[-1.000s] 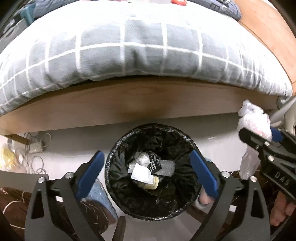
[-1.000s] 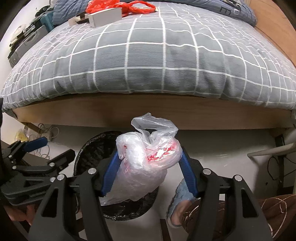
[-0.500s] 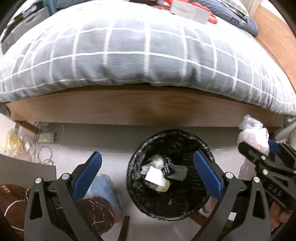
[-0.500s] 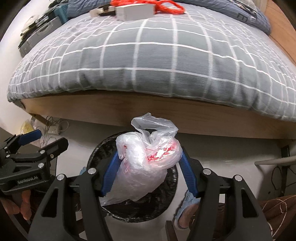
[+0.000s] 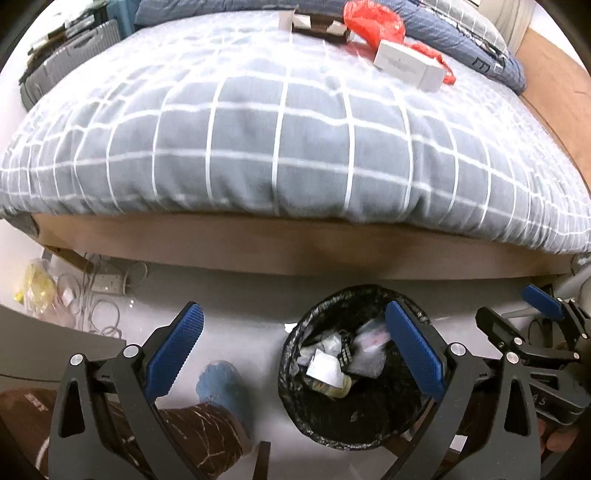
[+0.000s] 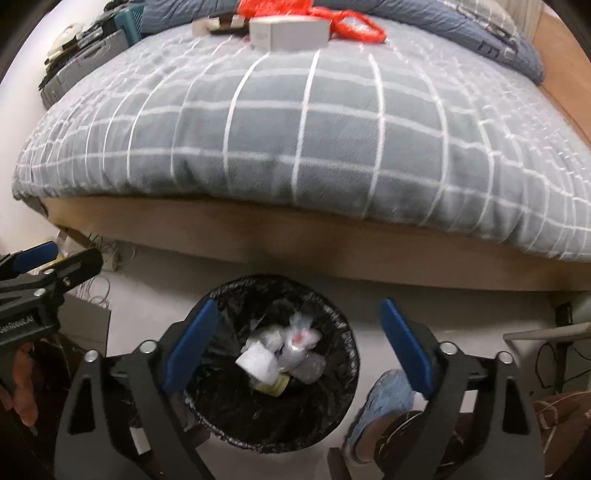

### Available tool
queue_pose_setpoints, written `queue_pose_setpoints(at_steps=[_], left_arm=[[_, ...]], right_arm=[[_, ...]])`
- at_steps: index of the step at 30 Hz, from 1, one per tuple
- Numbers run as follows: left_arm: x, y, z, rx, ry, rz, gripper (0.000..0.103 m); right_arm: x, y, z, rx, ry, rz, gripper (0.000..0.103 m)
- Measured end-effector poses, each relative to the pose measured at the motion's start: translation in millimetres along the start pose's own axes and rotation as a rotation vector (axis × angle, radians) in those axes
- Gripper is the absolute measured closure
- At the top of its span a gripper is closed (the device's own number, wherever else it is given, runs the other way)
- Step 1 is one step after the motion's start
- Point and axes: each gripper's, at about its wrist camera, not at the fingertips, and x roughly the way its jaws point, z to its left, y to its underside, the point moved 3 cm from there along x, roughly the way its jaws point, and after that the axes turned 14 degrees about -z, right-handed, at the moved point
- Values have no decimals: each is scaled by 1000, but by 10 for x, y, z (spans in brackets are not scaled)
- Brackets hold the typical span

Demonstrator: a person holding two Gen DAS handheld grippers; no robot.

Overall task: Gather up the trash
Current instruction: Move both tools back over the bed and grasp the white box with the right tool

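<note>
A round bin with a black liner (image 6: 347, 354) stands on the floor by the bed, also in the left wrist view (image 5: 295, 373). A clear plastic bag (image 6: 301, 338) lies inside it on other trash, seen too in the left wrist view (image 5: 369, 354). My right gripper (image 6: 295, 343) is open and empty above the bin. My left gripper (image 5: 295, 354) is open and empty, to the left of the bin. On the bed lie a red plastic bag (image 5: 369, 22), a white box (image 5: 406, 64) and small cartons (image 5: 314, 24).
The grey checked duvet (image 6: 314, 129) overhangs the wooden bed frame (image 6: 295, 243). Cables and a power strip (image 5: 107, 284) lie on the floor at left. The person's slippered feet (image 6: 384, 402) flank the bin. A grey case (image 5: 70, 55) sits at far left.
The right gripper opened and the clear plastic bag dropped into the bin. Both views tilted up, showing more of the bed. The left gripper shifted left of the bin.
</note>
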Motion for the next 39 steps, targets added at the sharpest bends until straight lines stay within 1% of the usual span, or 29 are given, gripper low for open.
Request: queue_pose_setpoints(at_steps=[4, 7, 10, 11, 16, 19, 20, 24, 25, 31, 34, 39], left_arm=[[-56, -171, -12, 7, 0, -27, 6], [-68, -297, -10, 1, -12, -49, 6], [-57, -420, -30, -3, -1, -60, 6], [-56, -470, -39, 1, -3, -67, 6], [-73, -791, -47, -1, -14, -120, 6], [-29, -1018, -10, -11, -18, -134, 6], [-11, -1114, -3, -16, -21, -141, 6], [14, -1425, 21, -20, -43, -187, 6], [45, -1539, 16, -18, -45, -196, 6], [276, -1986, -14, -3, -45, -220, 6], [459, -2202, 14, -7, -47, -220, 6], [708, -2445, 32, -14, -34, -214, 6]], right_arm=[[-114, -189, -38, 5, 8, -67, 8], [-201, -337, -51, -8, 2, -121, 8], [-227, -514, -45, -36, -5, -157, 8], [-245, -523, -62, -40, -8, -167, 8], [-247, -820, -82, -50, -21, -231, 8], [-198, -1020, -108, -67, -17, -255, 8], [-148, -1153, -120, -74, -18, -267, 8], [4, -1429, -144, -79, -29, -285, 8], [66, -1525, -156, -74, -41, -285, 8], [480, -1985, -126, -59, -95, -269, 8], [701, -2123, -81, -86, -107, -256, 8], [1019, -2225, -59, -99, -142, -236, 8]])
